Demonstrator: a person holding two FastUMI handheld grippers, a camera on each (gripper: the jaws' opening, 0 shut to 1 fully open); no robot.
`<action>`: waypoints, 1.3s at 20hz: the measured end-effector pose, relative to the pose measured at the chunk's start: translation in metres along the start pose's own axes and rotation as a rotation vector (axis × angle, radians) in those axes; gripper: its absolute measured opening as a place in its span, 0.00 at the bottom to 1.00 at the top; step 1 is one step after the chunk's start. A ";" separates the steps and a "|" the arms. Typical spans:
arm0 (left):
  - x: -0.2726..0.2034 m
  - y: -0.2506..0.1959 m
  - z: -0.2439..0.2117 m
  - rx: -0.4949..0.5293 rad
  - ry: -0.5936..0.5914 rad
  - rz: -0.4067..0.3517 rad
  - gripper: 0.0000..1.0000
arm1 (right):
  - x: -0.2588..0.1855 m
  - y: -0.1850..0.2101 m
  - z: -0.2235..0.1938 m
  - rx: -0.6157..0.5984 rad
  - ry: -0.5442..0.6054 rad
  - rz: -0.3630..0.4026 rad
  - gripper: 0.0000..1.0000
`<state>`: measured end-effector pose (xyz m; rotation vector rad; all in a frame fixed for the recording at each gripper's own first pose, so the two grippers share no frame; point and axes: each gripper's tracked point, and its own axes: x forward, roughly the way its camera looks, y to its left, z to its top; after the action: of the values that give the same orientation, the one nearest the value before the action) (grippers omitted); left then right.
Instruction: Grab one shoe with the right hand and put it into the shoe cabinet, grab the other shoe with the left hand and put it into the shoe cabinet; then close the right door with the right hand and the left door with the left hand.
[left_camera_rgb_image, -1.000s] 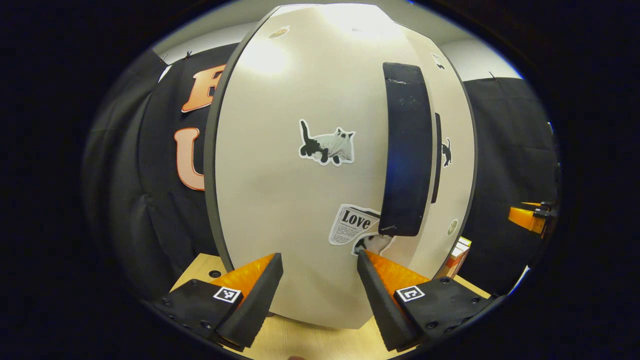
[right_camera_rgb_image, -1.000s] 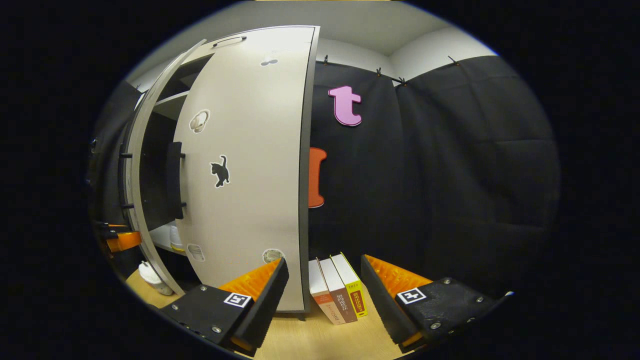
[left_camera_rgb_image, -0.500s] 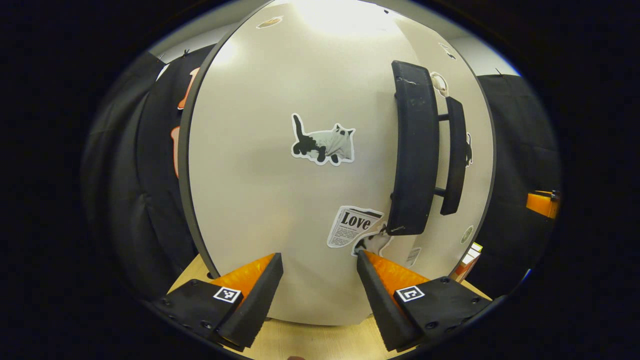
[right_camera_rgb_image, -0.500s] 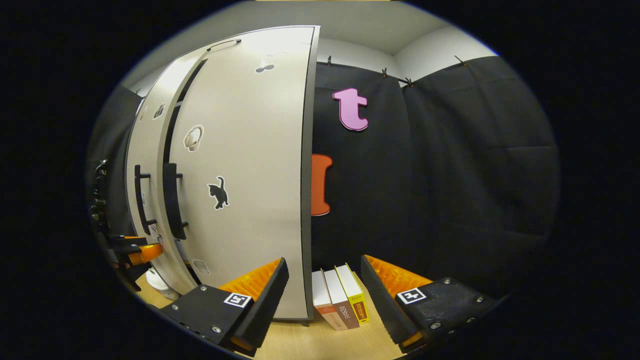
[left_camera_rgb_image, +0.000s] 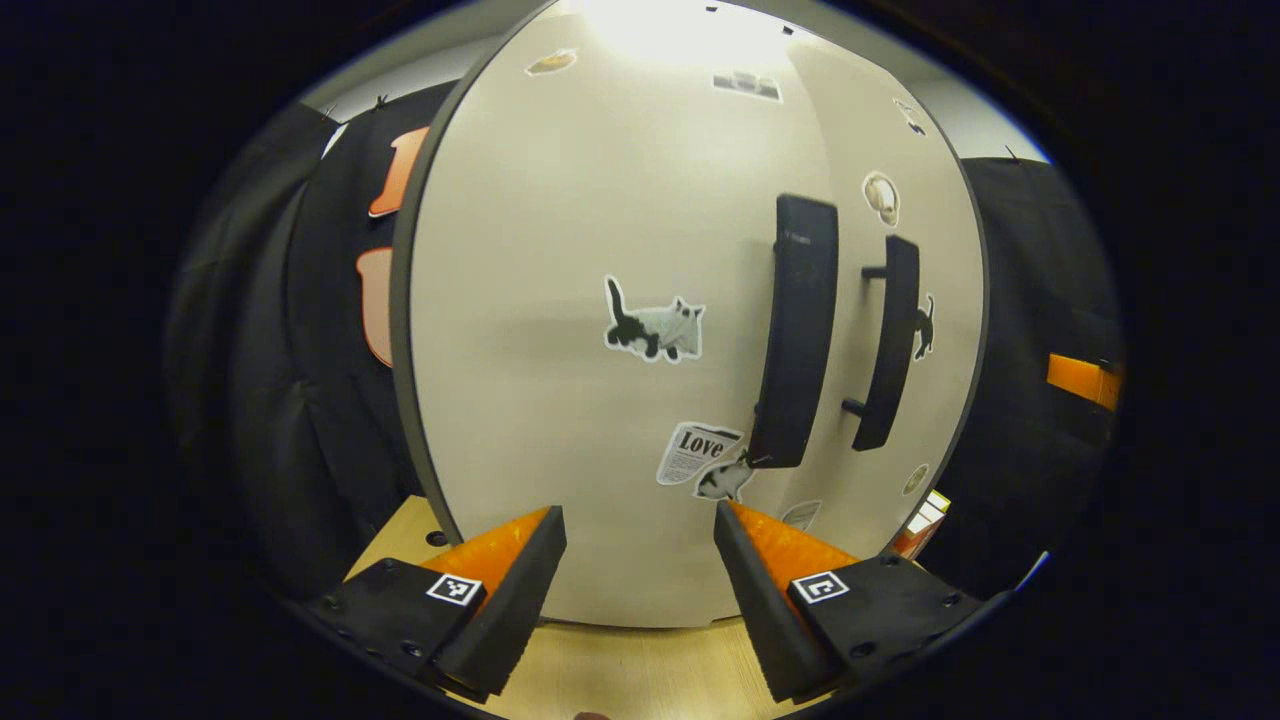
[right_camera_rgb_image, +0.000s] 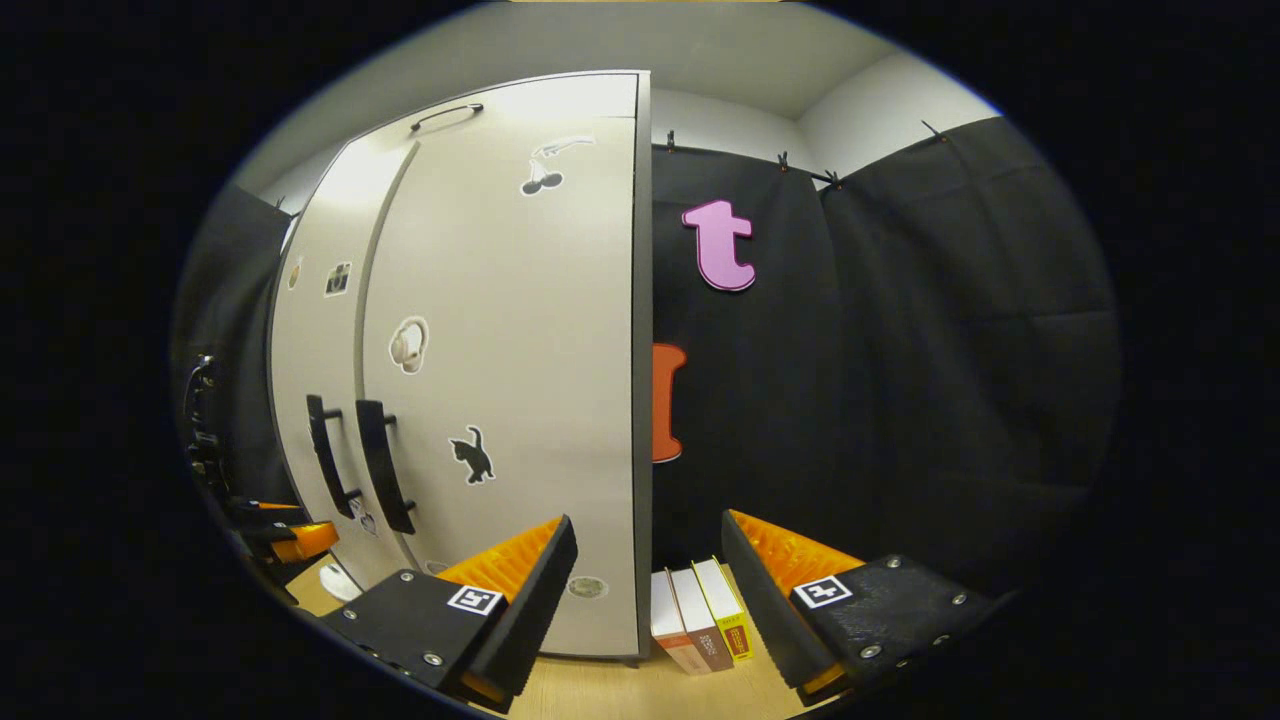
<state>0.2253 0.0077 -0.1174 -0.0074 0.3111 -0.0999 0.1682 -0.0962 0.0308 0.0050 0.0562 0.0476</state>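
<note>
Both grippers, left (left_camera_rgb_image: 640, 560) and right (right_camera_rgb_image: 648, 570), hang wide open and empty just in front of the tall cream two-door shoe cabinet (right_camera_rgb_image: 500, 350), whose sticker-dotted doors look shut with black bar handles (left_camera_rgb_image: 795, 330) side by side, presumably hiding the shoes.

Shoe cabinet (right_camera_rgb_image: 520, 330) stands on table (right_camera_rgb_image: 600, 690); books (right_camera_rgb_image: 700, 625) just right of it (upright), both handles (right_camera_rgb_image: 360, 475) side by side at its middle seam.

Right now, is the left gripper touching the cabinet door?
Apart. In the left gripper view, the left gripper hangs open short of the door; bare table shows between its fingertips and the door's bottom edge.
</note>
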 end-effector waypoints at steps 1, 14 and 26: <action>-0.012 0.008 0.016 0.006 -0.021 0.020 0.97 | -0.003 0.000 0.007 0.000 -0.006 0.008 0.90; -0.151 0.085 0.171 0.030 -0.304 0.243 0.96 | -0.044 0.003 0.089 -0.028 -0.109 0.087 0.90; -0.185 0.106 0.171 -0.017 -0.329 0.283 0.96 | -0.060 0.005 0.094 -0.049 -0.124 0.106 0.90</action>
<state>0.1125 0.1306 0.0999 0.0036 -0.0178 0.1842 0.1133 -0.0947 0.1280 -0.0385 -0.0694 0.1543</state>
